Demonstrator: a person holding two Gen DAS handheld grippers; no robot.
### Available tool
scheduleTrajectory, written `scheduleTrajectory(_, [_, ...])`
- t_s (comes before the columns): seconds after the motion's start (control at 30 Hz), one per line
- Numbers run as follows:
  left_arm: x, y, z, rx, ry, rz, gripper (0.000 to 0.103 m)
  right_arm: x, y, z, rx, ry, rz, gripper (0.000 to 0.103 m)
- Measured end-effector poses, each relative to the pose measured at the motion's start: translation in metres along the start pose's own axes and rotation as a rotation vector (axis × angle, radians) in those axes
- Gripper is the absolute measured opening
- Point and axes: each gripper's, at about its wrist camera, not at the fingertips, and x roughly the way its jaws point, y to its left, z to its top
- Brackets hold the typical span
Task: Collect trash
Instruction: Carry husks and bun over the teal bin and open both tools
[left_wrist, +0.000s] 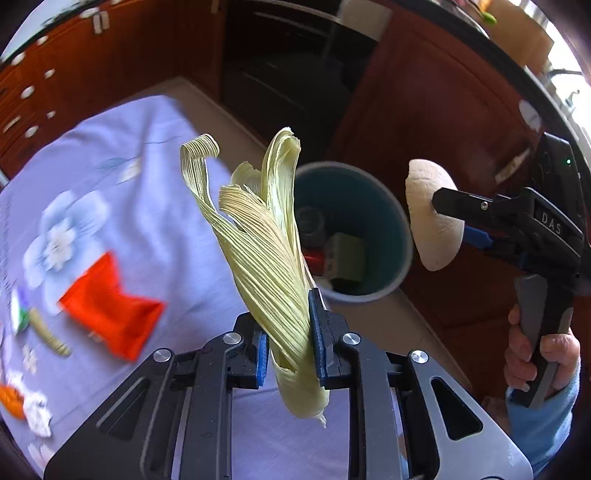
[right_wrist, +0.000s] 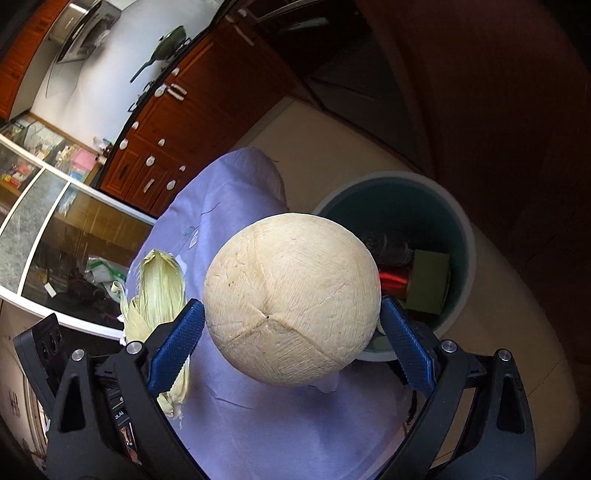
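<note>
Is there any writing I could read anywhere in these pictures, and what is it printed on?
"DAS": white letters on the black body of the right gripper, seen from the left wrist.
Small white print on the left gripper's body, low in the right wrist view: too small to read.
Packets behind the glass cabinet: blurred.

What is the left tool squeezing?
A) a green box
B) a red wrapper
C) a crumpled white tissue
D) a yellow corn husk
D: the yellow corn husk sits pinched between the blue pads of the left tool, while the red wrapper lies on the purple cloth.
</note>
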Motion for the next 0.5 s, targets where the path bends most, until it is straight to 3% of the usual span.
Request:
scheduleTrajectory(0.2, [0.055,-0.039,0.026,0.08,0.081,-0.015,0.02,-0.003,-0.048,0.008,0.085,-0.007,-0.04,0.092])
scheduleTrajectory(0.4, [0.101,-0.05,0.044,0.095,0.147,-0.02,0.025,0.01,-0.075,0.013,0.133,0.015,-0.062,0.092])
scheduleTrajectory(0.47, [0.111,-0.05,0.047,0.093,0.164,-0.012,0.033,0.014,-0.08,0.014,0.143,0.023,-0.066,0.092])
scheduleTrajectory(0.5, [0.114,-0.049,0.048,0.096,0.164,-0.007,0.044,0.016,-0.083,0.014,0.146,0.027,-0.069,0.092])
